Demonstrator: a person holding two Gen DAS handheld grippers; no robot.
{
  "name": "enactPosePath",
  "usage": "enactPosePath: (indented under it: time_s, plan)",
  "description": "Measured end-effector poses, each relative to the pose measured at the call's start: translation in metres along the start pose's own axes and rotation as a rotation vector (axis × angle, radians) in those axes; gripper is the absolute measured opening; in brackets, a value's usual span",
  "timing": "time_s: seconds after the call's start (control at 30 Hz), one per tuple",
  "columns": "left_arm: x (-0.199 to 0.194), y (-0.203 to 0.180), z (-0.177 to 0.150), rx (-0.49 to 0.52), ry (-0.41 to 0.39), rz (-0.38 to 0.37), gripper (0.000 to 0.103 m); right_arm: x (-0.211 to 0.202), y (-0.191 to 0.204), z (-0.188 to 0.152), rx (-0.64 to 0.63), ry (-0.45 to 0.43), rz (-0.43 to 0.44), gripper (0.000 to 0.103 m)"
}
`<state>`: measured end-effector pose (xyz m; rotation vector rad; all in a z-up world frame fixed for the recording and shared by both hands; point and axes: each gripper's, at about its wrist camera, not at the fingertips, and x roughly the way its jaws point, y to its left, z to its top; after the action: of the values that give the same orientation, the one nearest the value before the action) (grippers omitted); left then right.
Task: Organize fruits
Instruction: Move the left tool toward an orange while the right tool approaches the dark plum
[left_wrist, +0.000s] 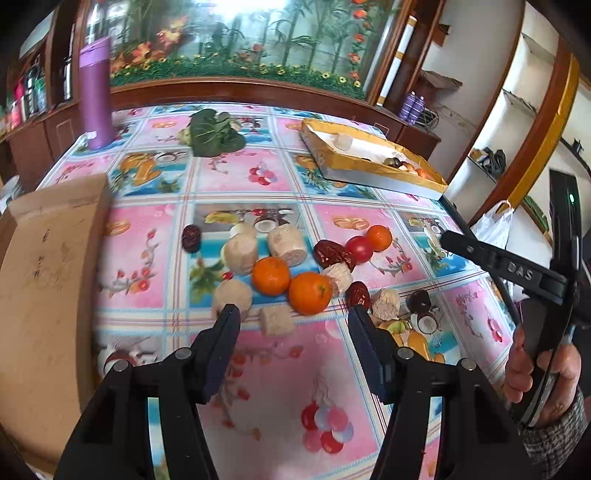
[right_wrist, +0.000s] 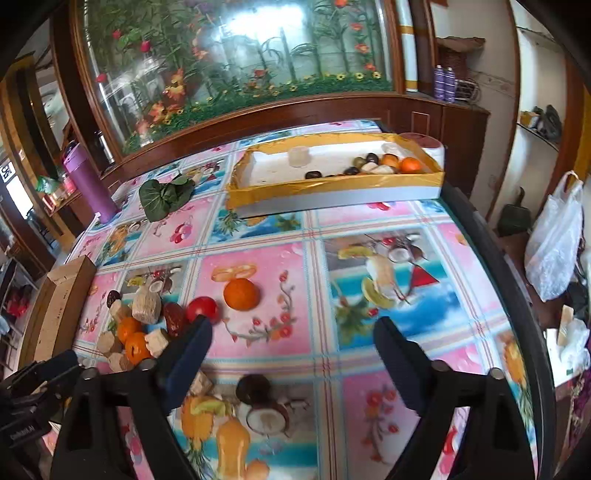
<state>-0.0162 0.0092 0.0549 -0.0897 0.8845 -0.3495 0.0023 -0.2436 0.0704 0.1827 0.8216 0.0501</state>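
Progress: partly done, by my reading. The yellow tray (right_wrist: 332, 184) at the far end of the desk (right_wrist: 369, 229) already held an orange, some dark fruits and pale pieces. Left to sort: a heap of oranges (left_wrist: 270, 275), a tomato (left_wrist: 359, 248), red dates (left_wrist: 332, 253) and pale chunks near mid-desk.

I saw the left gripper (left_wrist: 291, 317) partly open, empty, jaws hovering just short of the heap. The right gripper (right_wrist: 291, 328) stood wider, empty, with one orange (right_wrist: 241, 293) just beyond it.

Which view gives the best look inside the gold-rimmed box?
Right wrist view: the gold-rimmed box faces the camera, its contents clustered at the right end. Left wrist view shows the box smaller and obliquely, its contents mostly hidden.
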Motion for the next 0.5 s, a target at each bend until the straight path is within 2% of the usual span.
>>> enactPosePath:
  time_s: [0.07, 0.1, 0.13, 0.17, 0.23, 0.3, 0.5]
  plan:
    - [0.01, -0.006, 0.002, 0.032, 0.011, -0.01, 0.056, 0.014, 0.005, 0.005, -0.019, 0.015, 0.015, 0.081]
    - [0.015, -0.009, 0.003, 0.049, 0.023, -0.02, 0.054, 0.022, 0.007, 0.007, -0.023, 0.028, 0.025, 0.074]
    - [0.022, -0.011, 0.004, 0.069, 0.043, -0.022, 0.046, 0.031, 0.009, 0.009, -0.022, 0.051, 0.029, 0.068]
    - [0.028, -0.013, 0.004, 0.084, 0.065, -0.02, 0.041, 0.036, 0.009, 0.008, -0.016, 0.069, 0.028, 0.068]
    - [0.034, -0.015, 0.005, 0.111, 0.062, -0.003, 0.04, 0.04, 0.007, 0.002, 0.0, 0.092, 0.049, 0.068]
    - [0.037, -0.016, 0.007, 0.12, 0.071, -0.04, 0.039, 0.039, 0.008, -0.008, -0.016, 0.11, 0.065, 0.068]
    - [0.05, -0.026, 0.01, 0.171, 0.07, -0.029, 0.038, 0.028, 0.011, -0.04, -0.104, 0.128, 0.021, 0.068]
